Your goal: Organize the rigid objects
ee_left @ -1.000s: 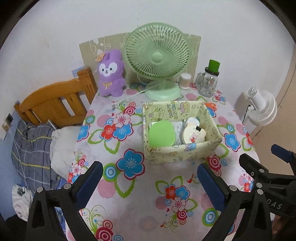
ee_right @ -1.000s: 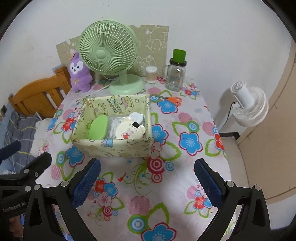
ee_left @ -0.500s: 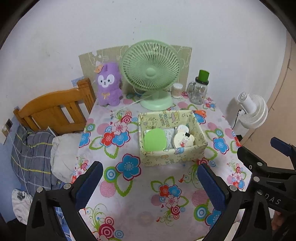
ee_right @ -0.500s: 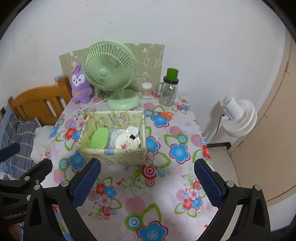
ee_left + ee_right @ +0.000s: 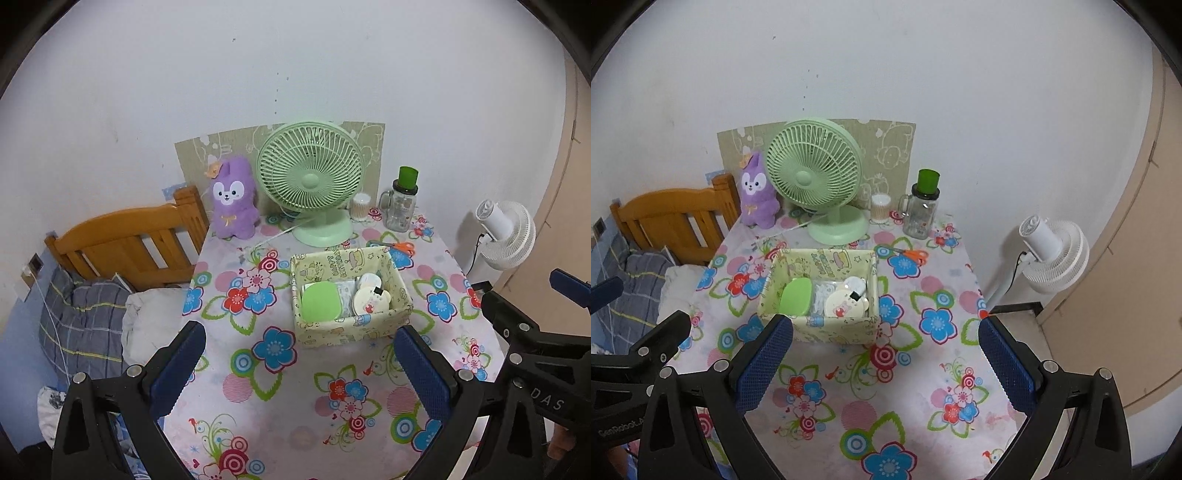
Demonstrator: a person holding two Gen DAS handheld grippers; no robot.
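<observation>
A pale yellow printed storage box (image 5: pixel 351 330) (image 5: pixel 820 328) stands mid-table on the flowered cloth. Inside lie a green flat case (image 5: pixel 320 301) (image 5: pixel 796 296), a round white compact with a cartoon print (image 5: pixel 370 300) (image 5: pixel 847 303) and some white packets. Orange-handled scissors (image 5: pixel 402 246) (image 5: pixel 916 255) lie behind the box. My left gripper (image 5: pixel 295 363) hangs open above the table's near part, well short of the box, nothing between its fingers. My right gripper (image 5: pixel 882 358) is open too, empty, with its left finger overlapping the box's front wall in the picture.
At the table's back stand a green desk fan (image 5: pixel 314 184) (image 5: pixel 820 177), a purple plush rabbit (image 5: pixel 232 199), a small jar (image 5: pixel 360 206) and a green-lidded bottle (image 5: pixel 402 203). A wooden bed frame (image 5: pixel 129 240) and bedding lie left; a white floor fan (image 5: pixel 1052 254) stands right.
Both grippers have pulled back and up from the table, so the box and fan look smaller and farther. Both stay open and empty. Nothing on the table moved.
</observation>
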